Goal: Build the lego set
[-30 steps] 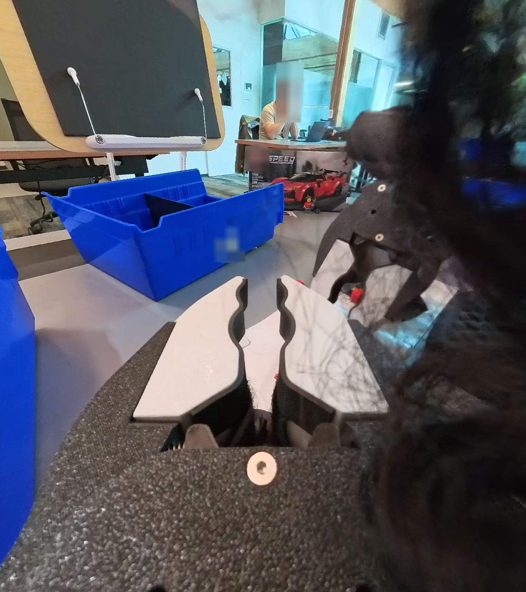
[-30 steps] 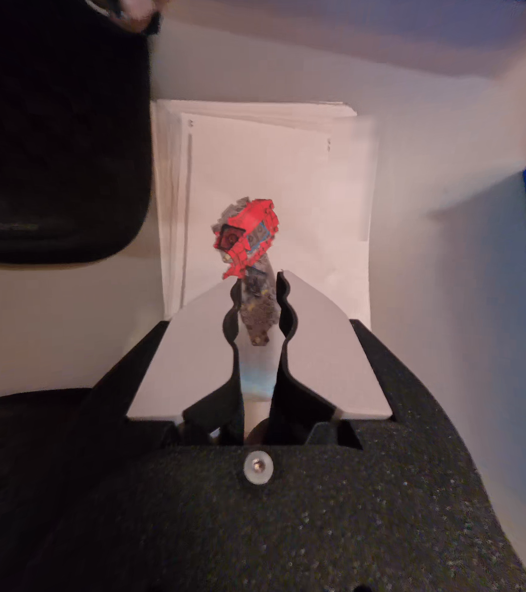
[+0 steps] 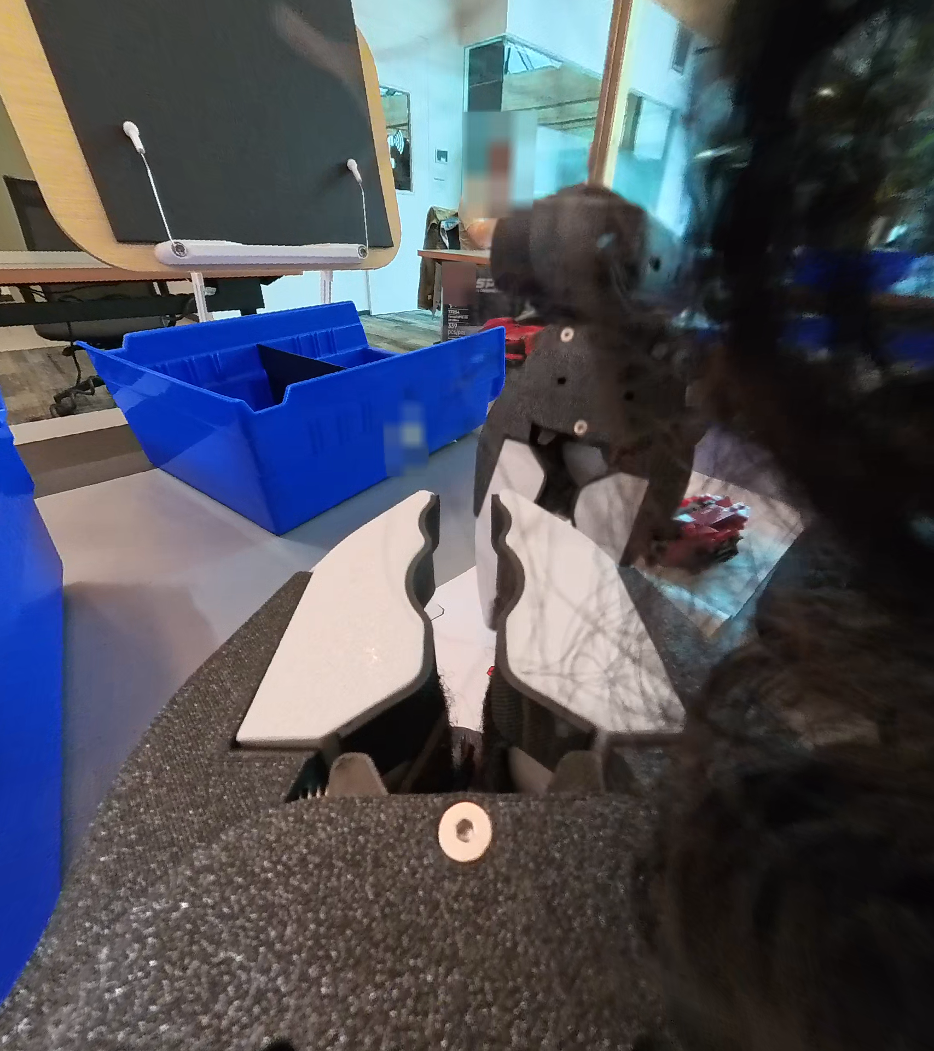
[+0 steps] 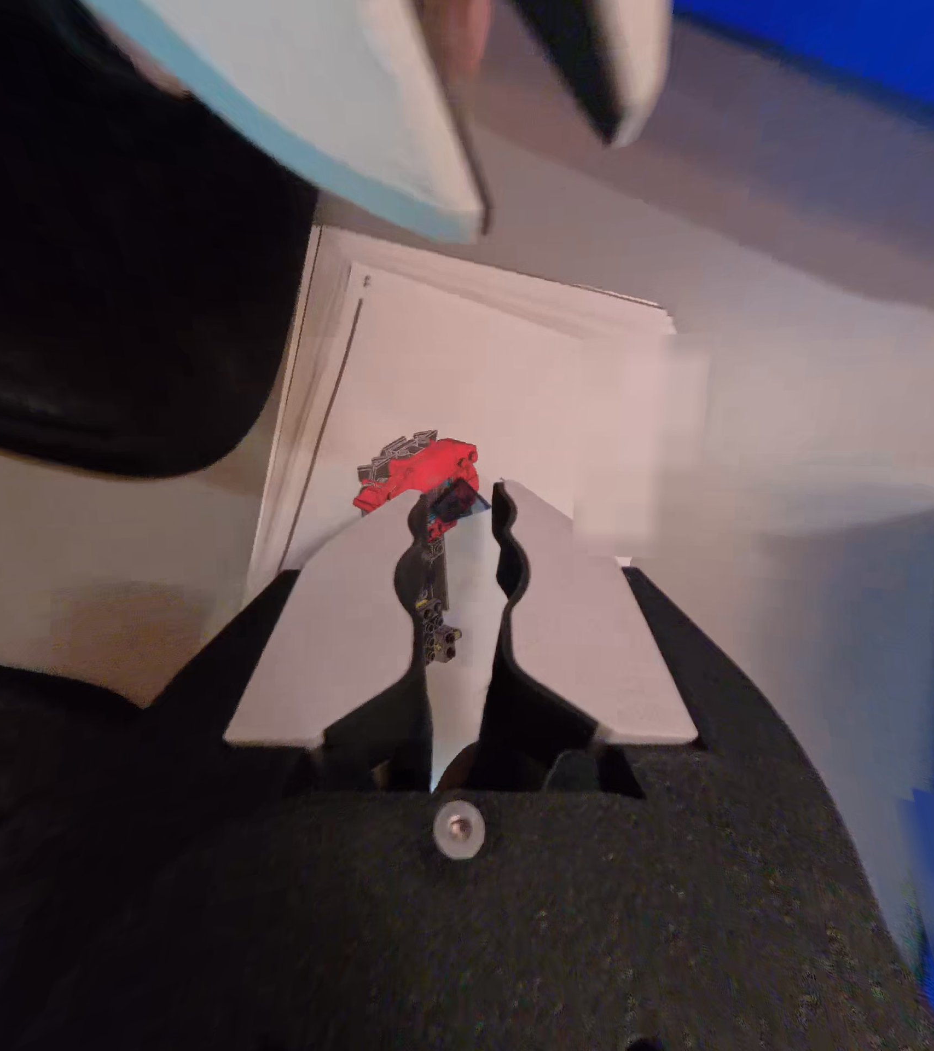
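Hovering over the white booklet (image 4: 487, 398), the right gripper (image 4: 456, 512) stands released beside the red lego model (image 4: 424, 466); the left gripper (image 3: 464, 512) stands parted, empty.

Right gripper (image 4: 456, 512) has let go: its fingers, clamped a second ago on the grey tail of the red lego assembly (image 4: 424, 472), now stand apart with white paper (image 4: 510, 398) showing between them. The assembly lies loose on the paper, closer against the left-hand finger, its red end turned more to the side than before.

Seen from the left wrist view, the right gripper (image 3: 561, 506) has shifted leftward and sits nearer the left gripper (image 3: 464, 514); the assembly (image 3: 706, 526) is now uncovered to its right, on the sheet.

Right wrist view has tilted; the left gripper's fingers (image 4: 632, 74), blurred, now enter at its top edge.
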{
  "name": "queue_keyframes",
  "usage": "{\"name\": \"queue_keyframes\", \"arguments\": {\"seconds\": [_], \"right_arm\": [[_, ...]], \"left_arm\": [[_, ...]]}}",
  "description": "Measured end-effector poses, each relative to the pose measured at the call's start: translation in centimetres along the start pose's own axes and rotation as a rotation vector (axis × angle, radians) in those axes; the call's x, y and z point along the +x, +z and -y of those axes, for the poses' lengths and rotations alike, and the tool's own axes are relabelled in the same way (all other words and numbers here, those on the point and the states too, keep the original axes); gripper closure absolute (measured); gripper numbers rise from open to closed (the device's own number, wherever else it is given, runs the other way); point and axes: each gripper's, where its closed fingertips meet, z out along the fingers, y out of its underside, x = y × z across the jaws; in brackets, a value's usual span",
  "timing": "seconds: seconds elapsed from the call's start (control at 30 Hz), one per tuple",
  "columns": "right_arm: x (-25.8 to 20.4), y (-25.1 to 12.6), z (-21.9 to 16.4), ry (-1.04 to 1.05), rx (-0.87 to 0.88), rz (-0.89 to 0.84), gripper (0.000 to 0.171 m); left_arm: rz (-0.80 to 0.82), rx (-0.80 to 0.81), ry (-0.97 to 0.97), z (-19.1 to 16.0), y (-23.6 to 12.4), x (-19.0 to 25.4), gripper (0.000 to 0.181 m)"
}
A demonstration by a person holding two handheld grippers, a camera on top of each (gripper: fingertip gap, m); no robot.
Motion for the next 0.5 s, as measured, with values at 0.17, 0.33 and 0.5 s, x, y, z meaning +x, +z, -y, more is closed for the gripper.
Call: {"name": "queue_keyframes", "arguments": {"seconds": [0.17, 0.33, 0.5], "right_arm": [[0.7, 0.9, -0.8, 0.046, -0.102, 0.007, 0.156], [2.0, -0.3, -2.8, -0.025, -0.16, 0.023, 0.162], [0.8, -1.3, -4.2, 0.059, -0.197, 0.178, 0.163]], "left_arm": [[0.001, 0.003, 0.001, 0.0, 0.0, 0.0, 0.165], [0.001, 0.003, 0.004, 0.0, 0.0, 0.0, 0.165], [0.002, 0.004, -0.001, 0.0, 0.0, 0.0, 0.165]]}}
